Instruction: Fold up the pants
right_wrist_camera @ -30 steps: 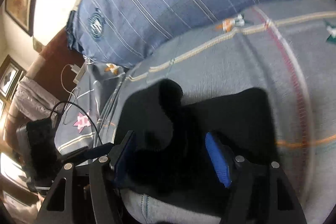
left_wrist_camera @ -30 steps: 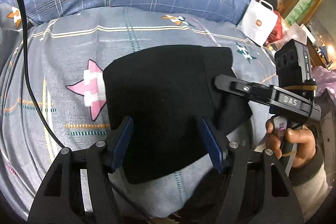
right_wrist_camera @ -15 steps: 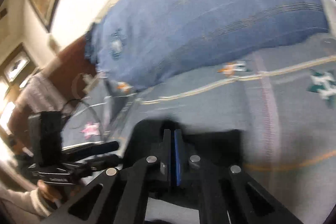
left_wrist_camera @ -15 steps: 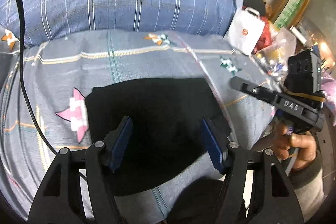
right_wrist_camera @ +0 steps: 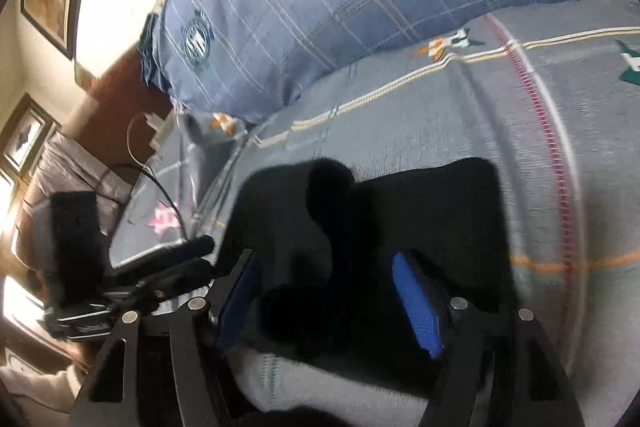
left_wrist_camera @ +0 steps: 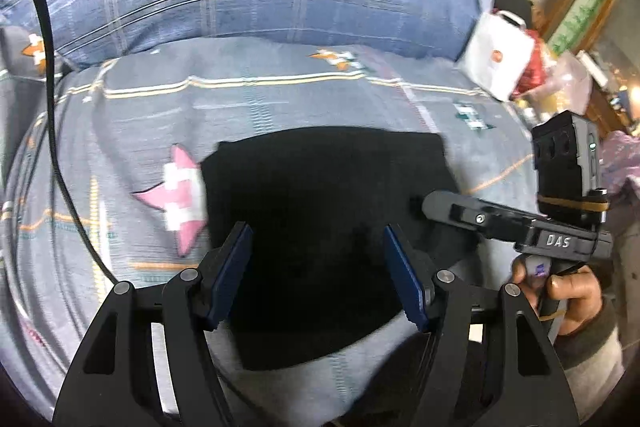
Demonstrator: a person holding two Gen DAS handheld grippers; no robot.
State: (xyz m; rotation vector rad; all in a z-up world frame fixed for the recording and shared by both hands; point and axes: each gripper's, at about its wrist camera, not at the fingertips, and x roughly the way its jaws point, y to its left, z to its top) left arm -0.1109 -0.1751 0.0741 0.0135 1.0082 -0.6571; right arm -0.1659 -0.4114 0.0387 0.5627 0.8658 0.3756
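The folded black pants [left_wrist_camera: 324, 227] lay on the bed [left_wrist_camera: 280, 107], under both tools: left tool [left_wrist_camera: 316, 269] wide and empty, right tool [right_wrist_camera: 324, 291] opening, unpressed.

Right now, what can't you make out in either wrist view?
- Left wrist view: near edge of the black pants, covered by the left gripper.
- Right wrist view: how the pants are layered; solid black, blurred. The right gripper jaws are opening over them.
- Left wrist view: contents of the white bag; small, blurred.
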